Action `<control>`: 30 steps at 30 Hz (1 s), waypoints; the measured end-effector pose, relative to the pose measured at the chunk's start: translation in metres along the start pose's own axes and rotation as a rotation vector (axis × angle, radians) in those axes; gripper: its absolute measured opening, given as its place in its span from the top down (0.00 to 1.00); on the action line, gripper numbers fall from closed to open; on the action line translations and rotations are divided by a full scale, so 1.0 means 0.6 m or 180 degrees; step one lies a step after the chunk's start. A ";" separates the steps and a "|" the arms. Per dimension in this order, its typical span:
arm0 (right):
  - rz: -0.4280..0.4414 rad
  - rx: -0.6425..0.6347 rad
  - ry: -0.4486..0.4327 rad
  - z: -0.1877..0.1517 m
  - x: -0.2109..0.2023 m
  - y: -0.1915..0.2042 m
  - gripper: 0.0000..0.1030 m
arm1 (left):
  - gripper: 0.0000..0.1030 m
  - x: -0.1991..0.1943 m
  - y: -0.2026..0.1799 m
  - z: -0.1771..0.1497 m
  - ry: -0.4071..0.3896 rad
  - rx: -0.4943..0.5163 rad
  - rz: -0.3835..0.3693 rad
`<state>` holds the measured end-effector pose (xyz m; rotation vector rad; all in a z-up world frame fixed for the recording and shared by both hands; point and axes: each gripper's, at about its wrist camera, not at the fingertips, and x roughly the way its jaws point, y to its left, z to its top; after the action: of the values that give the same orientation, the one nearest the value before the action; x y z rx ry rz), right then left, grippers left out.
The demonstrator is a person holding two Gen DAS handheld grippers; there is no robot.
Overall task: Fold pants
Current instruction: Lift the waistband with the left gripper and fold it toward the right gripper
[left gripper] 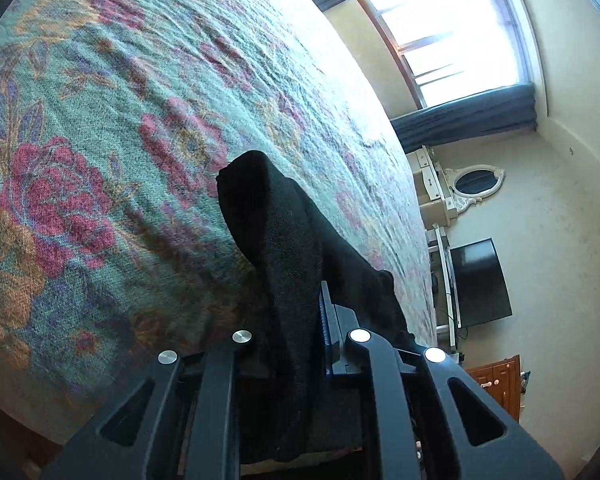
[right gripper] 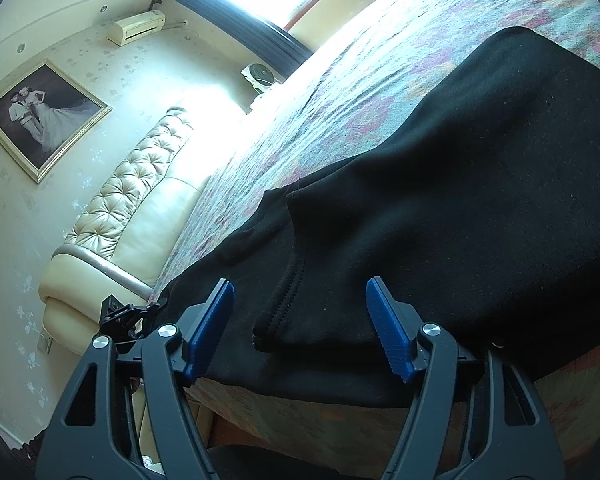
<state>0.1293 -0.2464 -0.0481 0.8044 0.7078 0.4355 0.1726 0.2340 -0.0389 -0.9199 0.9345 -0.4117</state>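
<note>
Left wrist view only: a window [left gripper: 452, 28] blazes at upper right above a dark curtain [left gripper: 464, 118]; below it, on the right side of the frame, an oval mirror [left gripper: 475, 181] and a dark television [left gripper: 480, 282].
Right wrist view only: a framed portrait [right gripper: 44, 118] hangs at far left, an air conditioner [right gripper: 137, 27] sits at upper left, and a tufted cream headboard [right gripper: 140, 196] runs down the left half of the frame.
Both views: the bedspread [left gripper: 112, 128], teal with red and orange flowers, covers the bed.
Left gripper [left gripper: 296, 320]: jaws drawn narrow at lower centre, clamped on a fold of the pants [left gripper: 276, 240]; only a sliver of one blue pad shows beside the cloth.
Right gripper [right gripper: 300, 328]: jaws wide apart at bottom centre, gripping nothing; the blue ridged pads [right gripper: 210, 330] stand on either side of a stitched hem.
Pants, left view: a black strip rises from between the jaws toward mid-frame, its rounded end standing up off the bedspread.
Pants, right view: the black fabric spreads across the right half of the frame at the bed's near edge, one layer lapped over another, the hem corner lying between the open pads without touching either.
Cloth: matte black knit, faintly flecked with lint, softly creased.
</note>
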 end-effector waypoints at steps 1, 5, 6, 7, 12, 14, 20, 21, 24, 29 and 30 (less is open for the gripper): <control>0.0003 0.0004 -0.0005 0.000 -0.001 0.000 0.33 | 0.86 -0.005 -0.016 0.001 -0.0023 0.0024 -0.0036; 0.0020 0.0022 -0.0021 -0.001 -0.003 -0.002 0.33 | 0.86 -0.011 -0.091 -0.001 -0.0028 0.0230 -0.0066; 0.0026 0.0028 -0.0026 -0.001 -0.004 -0.003 0.33 | 0.86 -0.010 -0.110 -0.003 -0.0027 0.0287 -0.0086; 0.0032 0.0035 -0.0030 -0.001 -0.005 -0.004 0.33 | 0.86 -0.006 -0.132 -0.005 -0.0027 0.0344 -0.0097; 0.0055 0.0064 -0.0052 -0.001 -0.009 -0.009 0.33 | 0.86 0.016 -0.218 -0.023 0.0005 0.0565 -0.0179; 0.0063 0.0073 -0.0058 -0.001 -0.009 -0.010 0.33 | 0.86 0.023 -0.241 -0.036 0.0036 0.0649 -0.0222; 0.0092 0.0111 -0.0088 -0.004 -0.013 -0.013 0.33 | 0.86 0.064 -0.318 -0.084 0.0205 0.0901 -0.0350; 0.0099 0.0119 -0.0093 -0.004 -0.013 -0.014 0.33 | 0.86 0.076 -0.331 -0.093 0.0242 0.0948 -0.0352; 0.0127 0.0150 -0.0116 -0.005 -0.017 -0.019 0.33 | 0.86 0.117 -0.362 -0.121 0.0347 0.1062 -0.0340; 0.0153 0.0194 -0.0145 -0.006 -0.022 -0.025 0.33 | 0.86 0.196 -0.390 -0.170 0.0545 0.1226 -0.0209; 0.0161 0.0205 -0.0151 -0.006 -0.023 -0.027 0.33 | 0.86 0.212 -0.391 -0.178 0.0575 0.1252 -0.0168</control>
<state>0.1186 -0.2631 -0.0566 0.8920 0.6613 0.4398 0.1717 -0.0354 0.0607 -0.5548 0.9505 -0.7051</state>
